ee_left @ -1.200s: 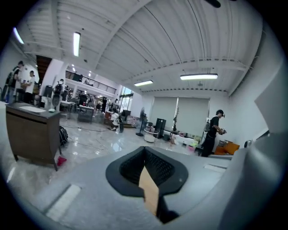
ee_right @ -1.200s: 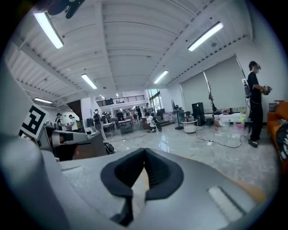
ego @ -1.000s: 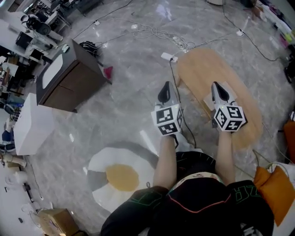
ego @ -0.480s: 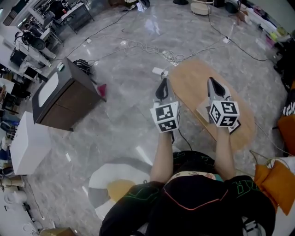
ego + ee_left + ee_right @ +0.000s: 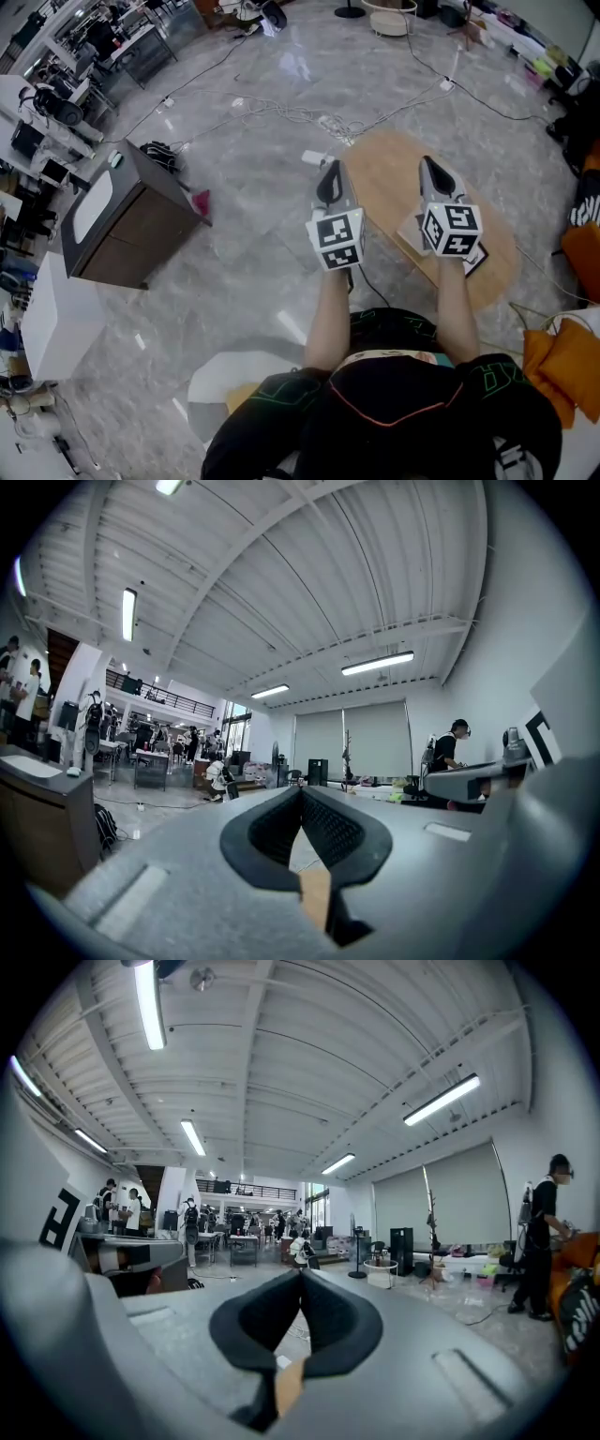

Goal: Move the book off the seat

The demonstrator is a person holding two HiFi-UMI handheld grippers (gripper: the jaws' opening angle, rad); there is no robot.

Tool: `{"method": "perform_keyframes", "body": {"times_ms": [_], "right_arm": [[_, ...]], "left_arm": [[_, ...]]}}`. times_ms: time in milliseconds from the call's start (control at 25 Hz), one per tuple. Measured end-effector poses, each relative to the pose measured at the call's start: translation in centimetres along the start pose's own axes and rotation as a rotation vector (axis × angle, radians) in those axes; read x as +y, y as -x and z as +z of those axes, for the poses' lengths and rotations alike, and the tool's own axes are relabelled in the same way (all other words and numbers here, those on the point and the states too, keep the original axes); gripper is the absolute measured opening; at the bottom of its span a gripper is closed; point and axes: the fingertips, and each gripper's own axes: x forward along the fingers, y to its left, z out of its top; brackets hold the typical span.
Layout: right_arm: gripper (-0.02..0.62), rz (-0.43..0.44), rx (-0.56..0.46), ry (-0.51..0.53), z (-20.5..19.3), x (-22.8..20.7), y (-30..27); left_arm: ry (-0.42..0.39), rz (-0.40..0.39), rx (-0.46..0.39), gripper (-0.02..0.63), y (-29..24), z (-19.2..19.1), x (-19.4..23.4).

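Observation:
In the head view a pale book [image 5: 410, 234] lies flat on the oval wooden seat [image 5: 394, 178] at the right. The marker cube of my right gripper hides most of it. My right gripper [image 5: 428, 164] is held level above the seat, over the book, jaws shut and empty. Beside the seat's left edge, over the floor, my left gripper [image 5: 330, 169] is also level, shut and empty. In the left gripper view the left gripper [image 5: 300, 794] points across the hall with its pads together. The right gripper [image 5: 301, 1279] looks the same in its own view.
A dark cabinet [image 5: 122, 216] and a white box [image 5: 52, 319] stand at the left. Cables [image 5: 300, 117] and a power strip [image 5: 314, 157] lie on the floor beyond the seat. Orange cushions [image 5: 562, 356] sit at the right, an egg-shaped rug [image 5: 220, 394] behind me. People stand far off.
Both grippers have risen, still shut and empty. The head view has tilted forward, so the rug has slid toward the bottom edge and more of the far floor shows.

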Motion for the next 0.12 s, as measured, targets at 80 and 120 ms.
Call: {"method": "perform_keyframes", "body": {"times_ms": [80,120], "right_arm": [[0.003,-0.001,-0.003,0.004,0.21,0.17,-0.24],[0.003,-0.002,-0.004,0.006,0.35,0.27,-0.37]], "left_arm": [[-0.001,0.005,0.003,0.011,-0.14,0.11,0.54],[-0.002,0.007,0.005,0.011,-0.22,0.16,0.82]]}}
